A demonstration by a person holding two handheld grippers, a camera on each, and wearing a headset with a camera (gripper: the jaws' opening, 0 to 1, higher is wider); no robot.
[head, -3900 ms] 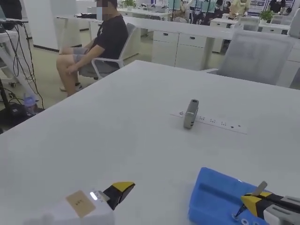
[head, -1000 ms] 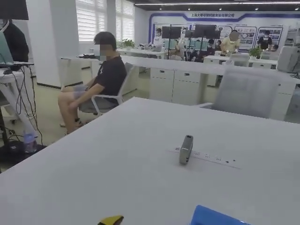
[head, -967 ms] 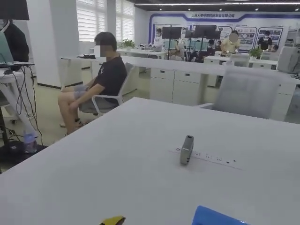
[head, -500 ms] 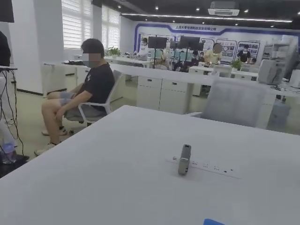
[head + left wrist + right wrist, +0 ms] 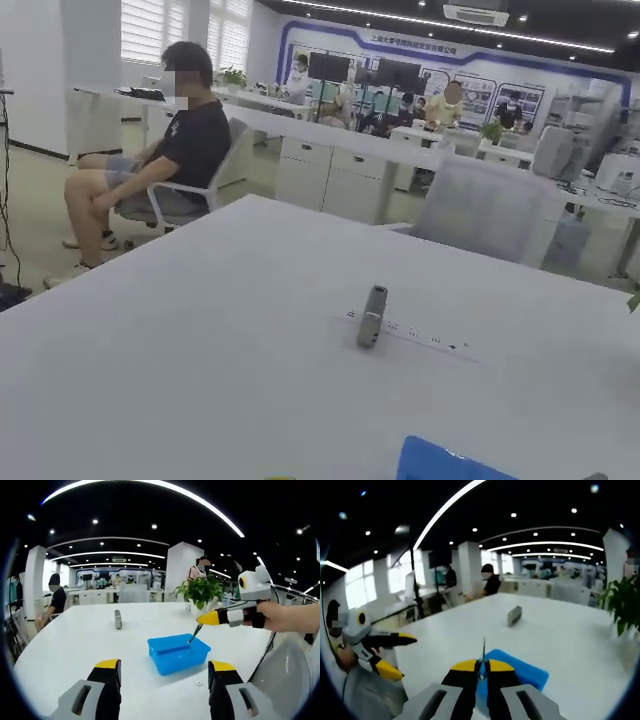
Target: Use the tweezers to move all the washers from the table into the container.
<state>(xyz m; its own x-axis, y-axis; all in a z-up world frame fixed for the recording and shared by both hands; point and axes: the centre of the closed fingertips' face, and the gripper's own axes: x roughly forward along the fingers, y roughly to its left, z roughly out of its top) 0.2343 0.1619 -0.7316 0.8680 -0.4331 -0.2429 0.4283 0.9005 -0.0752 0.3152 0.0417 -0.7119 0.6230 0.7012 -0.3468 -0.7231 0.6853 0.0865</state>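
The blue container (image 5: 170,664) stands on the white table (image 5: 75,650), ahead of my left gripper (image 5: 165,675), whose jaws stand wide open with nothing between them. My right gripper (image 5: 220,617) comes in from the right, shut on thin tweezers (image 5: 194,634) whose tip hangs over the container. One small pale washer (image 5: 199,683) lies on the table just in front of the container. In the right gripper view my right gripper (image 5: 482,667) is shut on the tweezers (image 5: 483,650) above the container (image 5: 540,677). The left gripper (image 5: 390,652) is open at the left. The container's top edge (image 5: 435,468) shows in the head view.
A grey upright device (image 5: 372,316) stands on a flat power strip (image 5: 420,335) at mid table. A potted plant (image 5: 200,591) sits at the far edge. A grey chair (image 5: 490,210) stands behind the table, and a person (image 5: 170,160) sits at the left.
The head camera has tilted up and turned, so the grippers and most of the container slid off its bottom edge. The grey device and power strip stay put.
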